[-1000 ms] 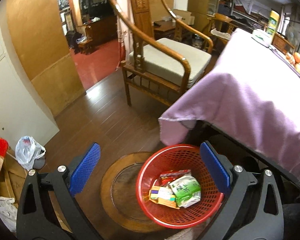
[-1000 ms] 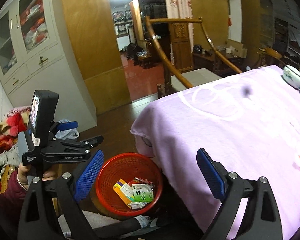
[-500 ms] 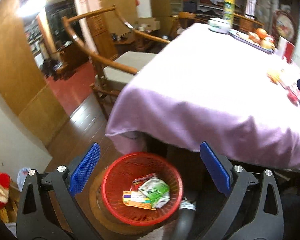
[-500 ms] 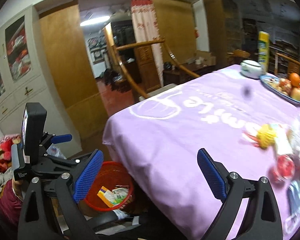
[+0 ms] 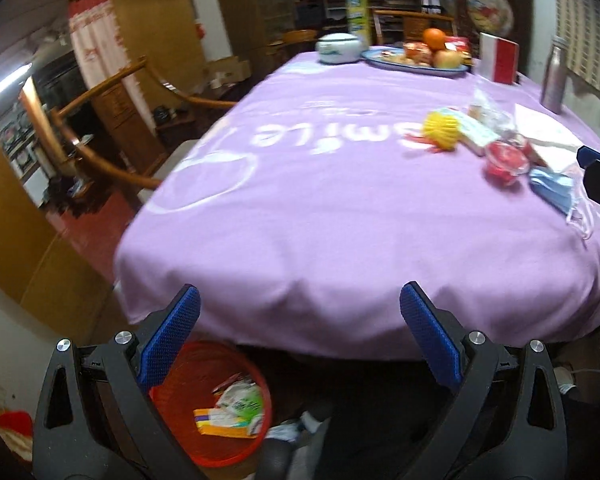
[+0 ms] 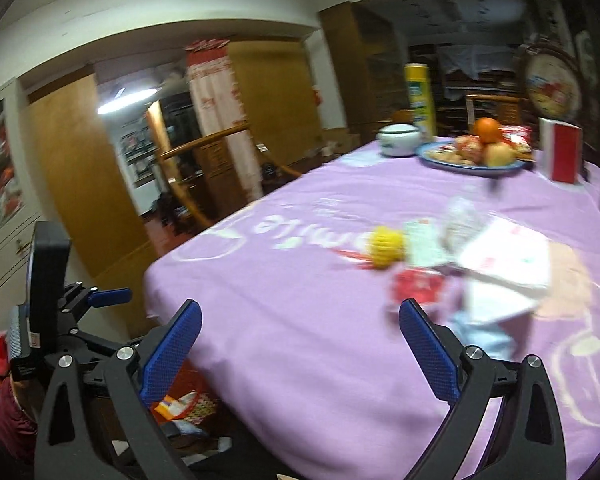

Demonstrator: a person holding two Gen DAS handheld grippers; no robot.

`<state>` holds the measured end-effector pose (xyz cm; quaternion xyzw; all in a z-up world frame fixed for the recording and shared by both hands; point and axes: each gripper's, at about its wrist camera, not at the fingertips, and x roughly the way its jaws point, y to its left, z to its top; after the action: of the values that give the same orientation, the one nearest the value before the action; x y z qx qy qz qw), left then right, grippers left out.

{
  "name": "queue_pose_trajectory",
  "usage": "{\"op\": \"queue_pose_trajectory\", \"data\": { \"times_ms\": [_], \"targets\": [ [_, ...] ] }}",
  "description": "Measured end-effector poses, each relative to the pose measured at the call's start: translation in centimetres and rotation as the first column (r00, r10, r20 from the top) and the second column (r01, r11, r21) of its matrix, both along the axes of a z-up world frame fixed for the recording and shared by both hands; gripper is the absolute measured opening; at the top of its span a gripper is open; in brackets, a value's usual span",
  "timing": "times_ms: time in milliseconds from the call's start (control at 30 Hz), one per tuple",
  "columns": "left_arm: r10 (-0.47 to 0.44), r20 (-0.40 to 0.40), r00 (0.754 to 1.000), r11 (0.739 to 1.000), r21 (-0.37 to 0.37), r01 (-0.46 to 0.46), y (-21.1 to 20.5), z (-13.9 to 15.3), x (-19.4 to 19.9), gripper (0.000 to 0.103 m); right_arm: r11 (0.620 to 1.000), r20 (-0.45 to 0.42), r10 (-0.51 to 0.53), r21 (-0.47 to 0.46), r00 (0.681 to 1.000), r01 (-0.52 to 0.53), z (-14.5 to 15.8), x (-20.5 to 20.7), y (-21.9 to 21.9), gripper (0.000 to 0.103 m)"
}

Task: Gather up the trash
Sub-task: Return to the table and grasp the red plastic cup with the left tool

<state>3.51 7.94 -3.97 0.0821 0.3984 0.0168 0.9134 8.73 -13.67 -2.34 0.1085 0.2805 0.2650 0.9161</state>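
Both grippers, left [image 5: 300, 316] and right [image 6: 300, 324], gape empty as I seek trash: next, reach for the blue mask [image 5: 554, 190] near the red basket [image 5: 236, 432].

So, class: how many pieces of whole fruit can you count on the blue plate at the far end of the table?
3: an orange on top, a red fruit lower left, and an apple lower right, all on the blue plate. Others may be hidden behind them.
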Motion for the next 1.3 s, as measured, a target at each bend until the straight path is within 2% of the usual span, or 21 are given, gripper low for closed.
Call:
{"op": "queue_pose_trajectory", "data": {
  "times_ms": [267,433,567,667,833,967,1100,1133,1200,1267,1300],
  "targets": [
    [-0.096,-0.06,0.994,0.993,-0.07,0.092,-5.7,-1.6,5.8,0.096,0.979,-0.035,-0.201,-0.024,0.979,0.2,-2.8,2.6,-7.2,0.097],
    [-0.145,-0.088,0.985,0.986,-0.098,0.137,-8.0,-1.8,9.4,0.096,0.956,-0.05,-0.289,-0.067,0.956,0.286,-3.9,4.3,-9.6,0.097],
    [-0.216,-0.104,0.971,0.969,-0.143,0.201,-10.4,-1.9,11.2,0.096,0.938,-0.054,-0.345,-0.064,0.937,0.342,-4.3,5.5,-11.2,0.097],
    [-0.28,-0.11,0.954,0.955,-0.136,0.265,-12.6,-2.0,11.7,0.096,0.94,-0.105,-0.337,0.015,0.936,0.34,-4.8,6.0,-12.6,0.097],
    [-0.364,-0.139,0.921,0.927,-0.15,0.343,-15.6,-2.4,12.8,0.096,0.942,-0.163,-0.313,0.072,0.936,0.328,-5.7,6.4,-13.4,0.097],
    [-0.359,-0.177,0.916,0.93,-0.147,0.336,-17.1,-3.1,15.1,0.096,0.942,-0.188,-0.308,0.078,0.933,0.327,-6.0,6.6,-13.3,0.097],
    [-0.333,-0.227,0.915,0.938,-0.182,0.296,-17.0,-3.7,17.1,0.096,0.945,-0.187,-0.302,0.073,0.935,0.319,-6.0,6.5,-13.1,0.097],
    [-0.329,-0.222,0.918,0.936,-0.203,0.286,-16.7,-3.6,17.2,0.095,0.944,-0.189,-0.301,0.076,0.935,0.32,-6.0,6.5,-13.2,0.097],
    [-0.324,-0.201,0.925,0.93,-0.247,0.272,-15.9,-3.2,17.2,0.086,0.943,-0.2,-0.299,0.087,0.933,0.321,-6.2,6.6,-13.3,0.097],
    [-0.317,-0.183,0.931,0.934,-0.233,0.272,-15.4,-3.1,17.0,0.064,0.942,-0.207,-0.298,0.097,0.932,0.322,-6.2,6.7,-13.4,0.097],
    [-0.323,-0.177,0.93,0.93,-0.24,0.277,-15.2,-3.0,16.9,0.059,0.941,-0.209,-0.298,0.1,0.931,0.324,-6.3,6.7,-13.5,0.097]
  ]
}}
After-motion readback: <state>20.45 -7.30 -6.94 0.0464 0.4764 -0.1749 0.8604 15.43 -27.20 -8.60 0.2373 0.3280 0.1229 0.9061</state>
